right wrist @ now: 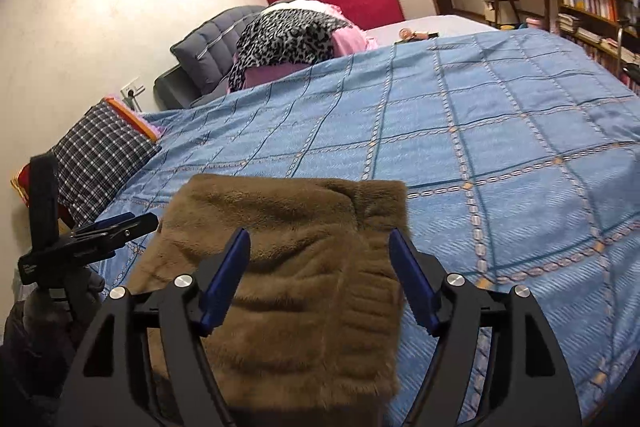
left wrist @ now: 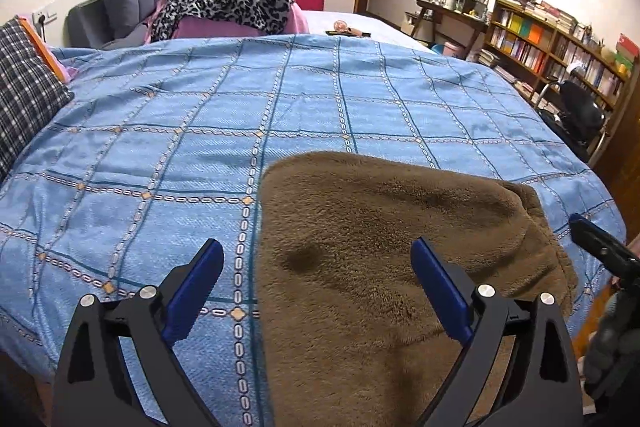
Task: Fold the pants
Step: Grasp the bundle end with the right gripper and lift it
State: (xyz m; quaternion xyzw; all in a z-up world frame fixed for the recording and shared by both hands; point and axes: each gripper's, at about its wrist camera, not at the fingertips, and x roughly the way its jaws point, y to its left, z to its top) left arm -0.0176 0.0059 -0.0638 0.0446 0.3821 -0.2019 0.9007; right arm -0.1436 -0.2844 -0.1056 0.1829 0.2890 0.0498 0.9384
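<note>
Left gripper (left wrist: 316,291): jaws spread wide, nothing between the blue pads (left wrist: 196,291). Hovers above the near edge of the bed. Brown fleece pants (left wrist: 384,259) lie flat on the blue checked bedspread (left wrist: 160,115); their left edge runs up between the two fingers, so the left finger sits over bare bedspread and the right finger over the fleece.

Right gripper (right wrist: 318,275): also wide open, holding nothing. Pants (right wrist: 304,267) lie directly ahead and under it, both fingers over the fabric; the pants' far edge shows a fold or seam just beyond the right fingertip. Near end of the pants runs out of view below both grippers.

Left gripper shows at the left edge of the right wrist view (right wrist: 116,227); white lettering on its body, too small to read.

Bookshelf (left wrist: 560,55) spines: no legible titles.
</note>
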